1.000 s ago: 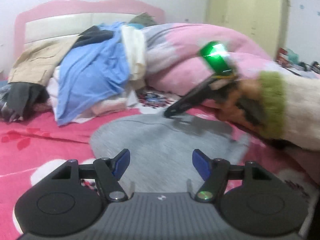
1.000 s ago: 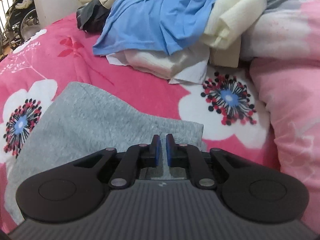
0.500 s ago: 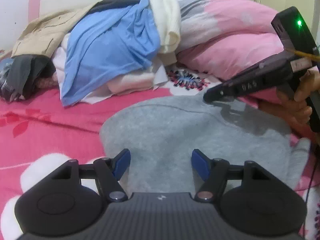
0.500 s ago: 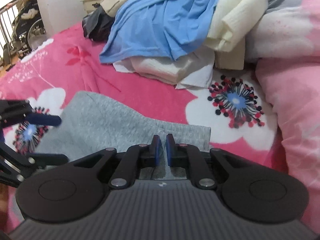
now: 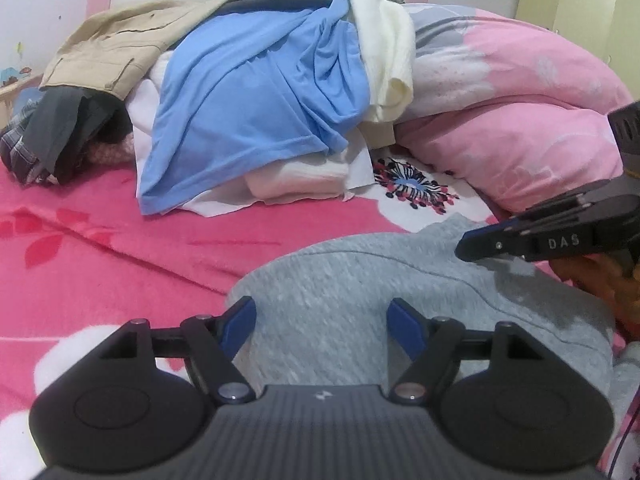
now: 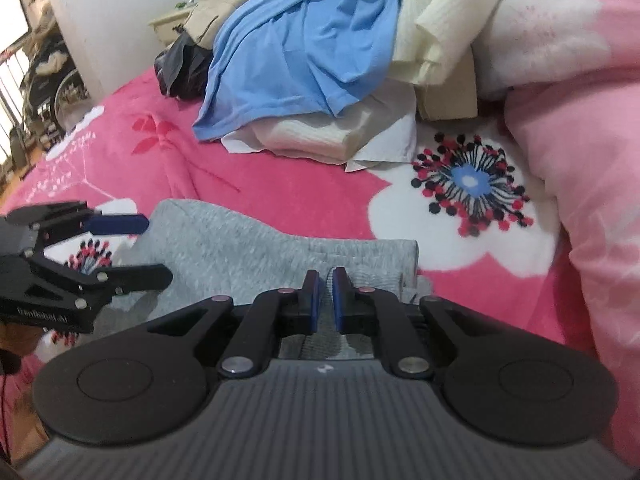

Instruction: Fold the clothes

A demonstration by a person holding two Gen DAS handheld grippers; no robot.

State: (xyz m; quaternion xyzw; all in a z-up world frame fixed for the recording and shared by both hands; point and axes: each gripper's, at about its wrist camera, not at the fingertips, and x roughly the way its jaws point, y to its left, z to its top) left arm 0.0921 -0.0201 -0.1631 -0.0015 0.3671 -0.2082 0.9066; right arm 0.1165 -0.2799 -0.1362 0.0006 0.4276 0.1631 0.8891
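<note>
Pink floral bed (image 5: 100, 248), laundry pile (image 5: 256, 112) sitting at 12 o'clock.
Right gripper (image 6: 324, 294) is pinching the grey garment (image 5: 360, 304); left gripper (image 5: 320, 326) jaws are opening with nothing gripped, so a one-sided pull is probably skewing the fold.

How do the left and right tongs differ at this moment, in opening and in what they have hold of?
The left tongs stand wide with the jaws opening; the right tongs are nearly closed. The left tongs grip nothing, hovering over the grey garment; the right tongs are pinched on its folded edge. The left tongs are near the garment's rounded end, the right tongs at the opposite end. Both have blue pads and point down toward the same garment.
</note>
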